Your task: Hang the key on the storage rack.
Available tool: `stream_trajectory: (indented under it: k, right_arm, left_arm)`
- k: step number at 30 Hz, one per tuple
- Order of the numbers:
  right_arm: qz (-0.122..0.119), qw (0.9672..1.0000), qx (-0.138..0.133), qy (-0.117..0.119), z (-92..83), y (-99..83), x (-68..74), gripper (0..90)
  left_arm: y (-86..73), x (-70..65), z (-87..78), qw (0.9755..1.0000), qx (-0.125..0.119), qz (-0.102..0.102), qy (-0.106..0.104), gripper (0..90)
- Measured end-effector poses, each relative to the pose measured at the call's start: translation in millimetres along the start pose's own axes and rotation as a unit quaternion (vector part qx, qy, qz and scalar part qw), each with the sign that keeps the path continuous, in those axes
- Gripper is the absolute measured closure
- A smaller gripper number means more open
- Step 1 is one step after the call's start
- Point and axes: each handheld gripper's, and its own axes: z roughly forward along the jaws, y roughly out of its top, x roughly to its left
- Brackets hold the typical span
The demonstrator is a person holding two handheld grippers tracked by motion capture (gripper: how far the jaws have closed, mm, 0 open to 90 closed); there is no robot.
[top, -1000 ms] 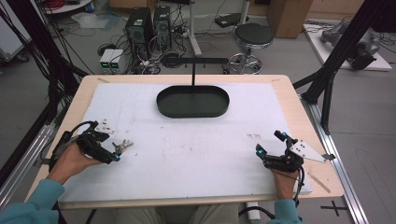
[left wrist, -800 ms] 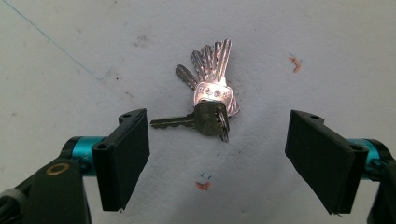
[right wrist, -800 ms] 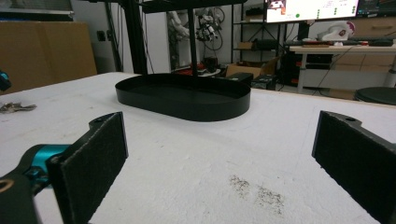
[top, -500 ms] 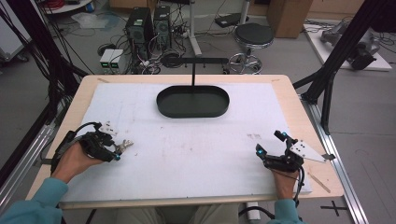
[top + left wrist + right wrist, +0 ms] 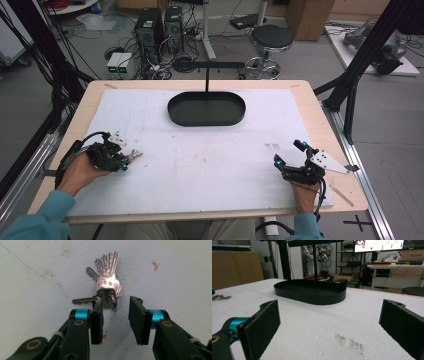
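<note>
At the lower left of the high view, our left claw (image 5: 122,161) sits low on the white foam-covered tabletop (image 5: 200,150), its jaws parted narrowly just short of a bunch of silvery metal keys on a ring (image 5: 133,156). From the left gripper view the keys (image 5: 106,287) lie fanned flat on the white surface, blades pointing away from us, with the ring end nearest. One jaw is touching or nearly touching the ring, the other stands apart to its side, and nothing is gripped yet. At the lower right of the high view our right claw (image 5: 289,160) rests spread wide and empty, well apart from the keys. In the right gripper view it faces the black oval metal tray (image 5: 309,293), which stands at the upper middle of the high view.

We judge that the step in hand is the approach to grasp the keys. Next we need to ease forward a little so both jaws straddle the ring, then close firmly, since flat keys slide easily.
</note>
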Motion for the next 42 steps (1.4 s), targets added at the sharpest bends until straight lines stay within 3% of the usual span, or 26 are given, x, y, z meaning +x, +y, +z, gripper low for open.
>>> stream_trajectory:
  k: [15,42]
  right_arm:
    - [0.001,1.0,0.0,-0.001,-0.1,0.0,0.0,2.5]
    - [0.002,1.0,0.001,-0.001,-0.1,0.0,-0.3,2.5]
  left_arm:
    - [0.1,1.8,1.6,0.9998,0.008,-0.013,0.01,81.0]
    - [0.9,5.7,1.9,0.9993,-0.001,-0.038,0.002,86.8]
